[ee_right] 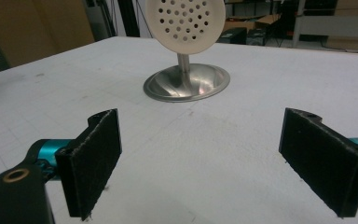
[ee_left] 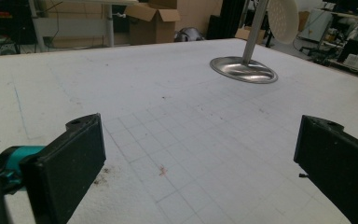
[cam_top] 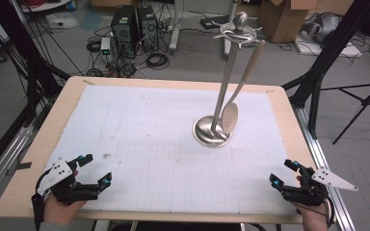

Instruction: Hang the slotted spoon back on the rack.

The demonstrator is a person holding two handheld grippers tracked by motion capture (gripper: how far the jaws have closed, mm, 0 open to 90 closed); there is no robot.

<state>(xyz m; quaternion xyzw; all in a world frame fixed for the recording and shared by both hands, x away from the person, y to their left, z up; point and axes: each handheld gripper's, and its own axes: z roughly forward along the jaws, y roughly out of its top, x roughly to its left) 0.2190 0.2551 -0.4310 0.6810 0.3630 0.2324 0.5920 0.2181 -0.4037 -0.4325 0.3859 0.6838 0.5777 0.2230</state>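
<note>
A slotted spoon [cam_top: 231, 115] hangs from the metal stand [cam_top: 213, 131] near the tabletop's [cam_top: 173, 82] far right. Left gripper [cam_top: 96, 172] and right gripper [cam_top: 280, 172], near corners, both gape wide, holding nothing.

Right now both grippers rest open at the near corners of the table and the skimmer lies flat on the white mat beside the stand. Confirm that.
One thing is wrong: the skimmer does not lie flat on the mat. It hangs from the top of the metal stand, its perforated head just above the base, as the high view shows. The left gripper and right gripper are indeed open at the near corners.
</note>
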